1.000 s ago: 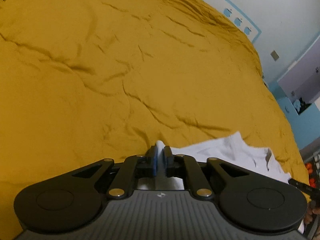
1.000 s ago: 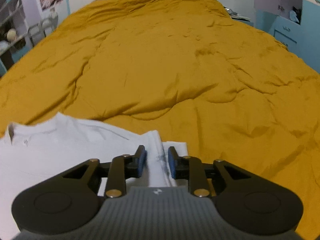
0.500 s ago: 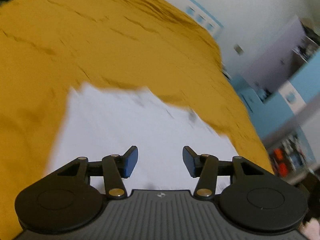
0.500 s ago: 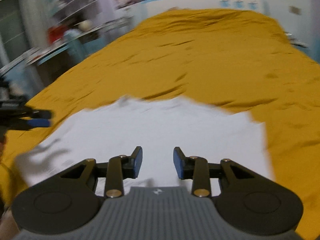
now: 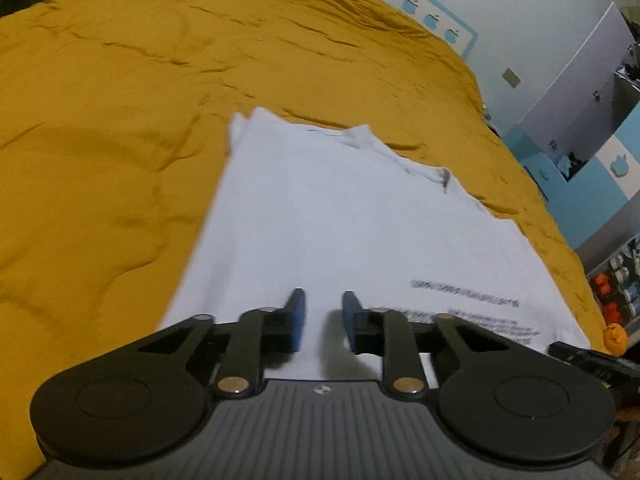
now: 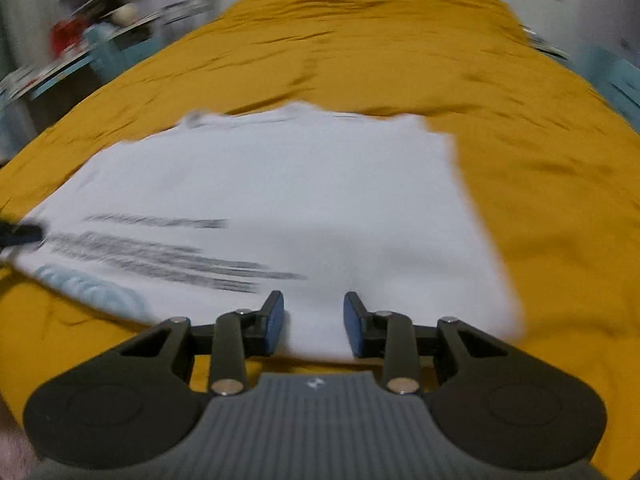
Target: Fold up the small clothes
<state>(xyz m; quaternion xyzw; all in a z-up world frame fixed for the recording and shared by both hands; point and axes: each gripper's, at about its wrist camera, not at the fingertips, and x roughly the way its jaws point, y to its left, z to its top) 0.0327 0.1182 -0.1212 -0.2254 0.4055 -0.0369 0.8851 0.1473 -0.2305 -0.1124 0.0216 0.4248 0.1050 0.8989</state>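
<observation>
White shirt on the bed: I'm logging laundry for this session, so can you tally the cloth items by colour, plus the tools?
White garments: 1, the white T-shirt lying flat with printed text
Mustard-yellow bedding: 1, the bedspread under it
Tools: 2, the left tool and the right tool, both open and holding nothing
Total: 4

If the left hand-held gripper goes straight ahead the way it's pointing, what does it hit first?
Most likely the white shirt. The left hand-held gripper is open and angled down over the shirt's printed end, so its fingertips would meet that cloth lying on the yellow bedspread. How high it is above the cloth is unclear.
</observation>
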